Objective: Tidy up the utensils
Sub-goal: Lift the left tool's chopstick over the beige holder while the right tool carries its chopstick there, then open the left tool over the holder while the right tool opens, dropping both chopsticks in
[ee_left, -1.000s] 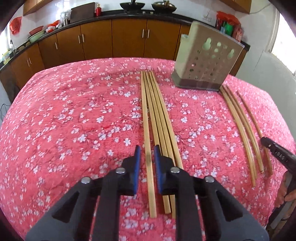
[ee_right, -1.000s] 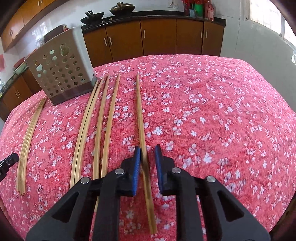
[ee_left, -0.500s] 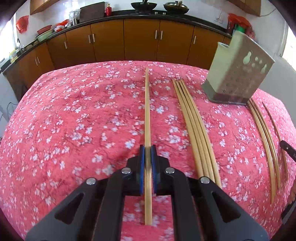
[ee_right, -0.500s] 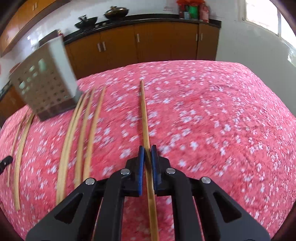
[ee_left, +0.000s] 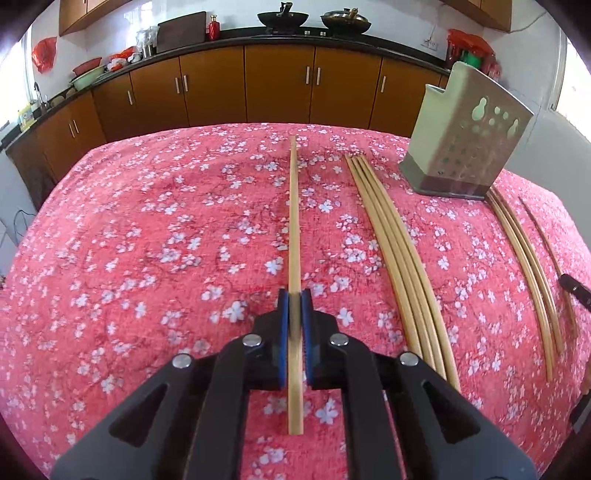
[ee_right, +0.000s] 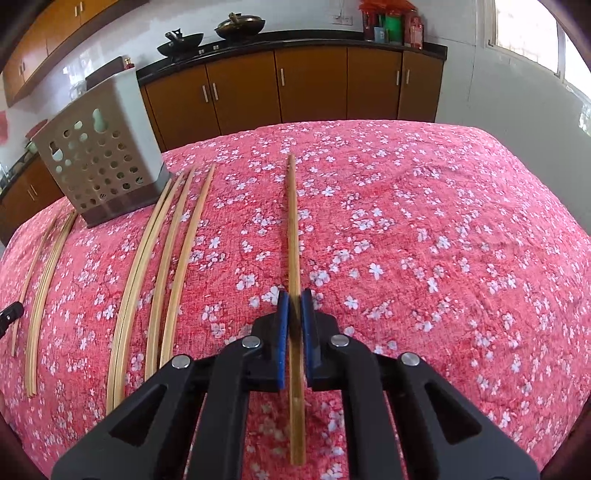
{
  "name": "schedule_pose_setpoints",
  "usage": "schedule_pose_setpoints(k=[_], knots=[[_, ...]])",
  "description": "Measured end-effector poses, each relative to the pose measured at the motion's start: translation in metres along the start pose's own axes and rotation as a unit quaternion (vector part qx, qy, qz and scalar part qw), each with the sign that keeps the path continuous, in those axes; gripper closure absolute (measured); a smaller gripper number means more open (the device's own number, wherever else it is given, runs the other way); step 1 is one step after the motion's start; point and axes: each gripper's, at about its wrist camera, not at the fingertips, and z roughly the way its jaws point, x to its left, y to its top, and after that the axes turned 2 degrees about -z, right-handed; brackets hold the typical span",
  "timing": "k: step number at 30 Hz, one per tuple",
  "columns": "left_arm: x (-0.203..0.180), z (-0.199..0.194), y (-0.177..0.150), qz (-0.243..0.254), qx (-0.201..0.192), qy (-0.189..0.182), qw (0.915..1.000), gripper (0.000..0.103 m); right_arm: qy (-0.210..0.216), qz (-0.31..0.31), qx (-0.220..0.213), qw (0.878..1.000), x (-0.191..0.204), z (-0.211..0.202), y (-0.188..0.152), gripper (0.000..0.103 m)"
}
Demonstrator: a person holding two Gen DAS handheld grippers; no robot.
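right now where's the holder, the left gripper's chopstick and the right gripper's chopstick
holder [ee_left: 461,147], left wrist view, perforated front wall
left chopstick [ee_left: 293,221], left wrist view, mid shaft ahead of the left gripper [ee_left: 294,306]
right chopstick [ee_right: 293,229], right wrist view, mid shaft ahead of the right gripper [ee_right: 294,306]

Holder [ee_left: 465,136] behind; chopstick bundles [ee_left: 400,258] flanking it on tablecloth [ee_left: 147,240].

Brown wooden cabinets [ee_left: 280,88] ran along the far wall beneath a dark countertop [ee_left: 295,38], which carried two black woks [ee_left: 282,16], a cutting board [ee_left: 181,31] and bowls [ee_left: 86,74]. White walls [ee_right: 469,74] rose behind. Daylight entered through a window [ee_right: 528,33] at right. A pink floral cloth [ee_right: 424,229] covered the worktop.
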Motion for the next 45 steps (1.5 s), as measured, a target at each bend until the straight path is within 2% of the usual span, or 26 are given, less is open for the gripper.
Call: schedule_pose_setpoints(k=[5, 8, 11, 15, 21, 25, 27, 31, 33, 36, 41, 45], knots=[[0.005, -0.045, 0.016, 0.002, -0.062, 0.005, 0.9981, 0.094, 0.002, 0.0, -0.071, 0.997, -0.004, -0.041, 0.017, 0.095], [0.01, -0.082, 0.036, -0.004, -0.117, 0.008, 0.9931, 0.094, -0.004, -0.011, -0.13, 0.991, -0.003, -0.075, 0.033, 0.095], [0.015, -0.107, 0.05, -0.015, -0.155, 0.011, 0.9878, 0.094, 0.001, -0.006, -0.168, 0.986, -0.004, -0.098, 0.047, 0.095], [0.013, -0.131, 0.076, -0.02, -0.193, 0.012, 0.981, 0.094, 0.004, -0.005, -0.197, 0.98, -0.005, -0.112, 0.064, 0.095], [0.009, -0.146, 0.109, -0.032, -0.211, -0.002, 0.9768, 0.095, 0.024, 0.004, -0.215, 0.976, -0.006, -0.124, 0.091, 0.095], [-0.006, -0.172, 0.135, -0.029, -0.246, -0.026, 0.9685, 0.095, 0.061, 0.016, -0.264, 0.962, 0.004, -0.155, 0.117, 0.095], [-0.018, -0.187, 0.15, -0.024, -0.265, -0.048, 0.9629, 0.095, 0.092, 0.025, -0.295, 0.951, 0.012, -0.175, 0.134, 0.095], [-0.048, -0.208, 0.173, -0.011, -0.289, -0.089, 0.9532, 0.095, 0.138, 0.02, -0.327, 0.934, 0.034, -0.191, 0.154, 0.095], [-0.066, -0.209, 0.18, 0.001, -0.292, -0.102, 0.9509, 0.095, 0.142, 0.005, -0.334, 0.932, 0.047, -0.189, 0.158, 0.095], [-0.092, -0.2, 0.183, 0.021, -0.286, -0.113, 0.9513, 0.095, 0.147, -0.013, -0.318, 0.937, 0.063, -0.171, 0.16, 0.095], [-0.118, -0.165, 0.181, 0.033, -0.253, -0.129, 0.9581, 0.095, 0.14, -0.021, -0.271, 0.952, 0.075, -0.135, 0.156, 0.095], [-0.125, -0.138, 0.179, 0.034, -0.235, -0.129, 0.9628, 0.095, 0.138, -0.028, -0.247, 0.959, 0.082, -0.122, 0.151, 0.095]])
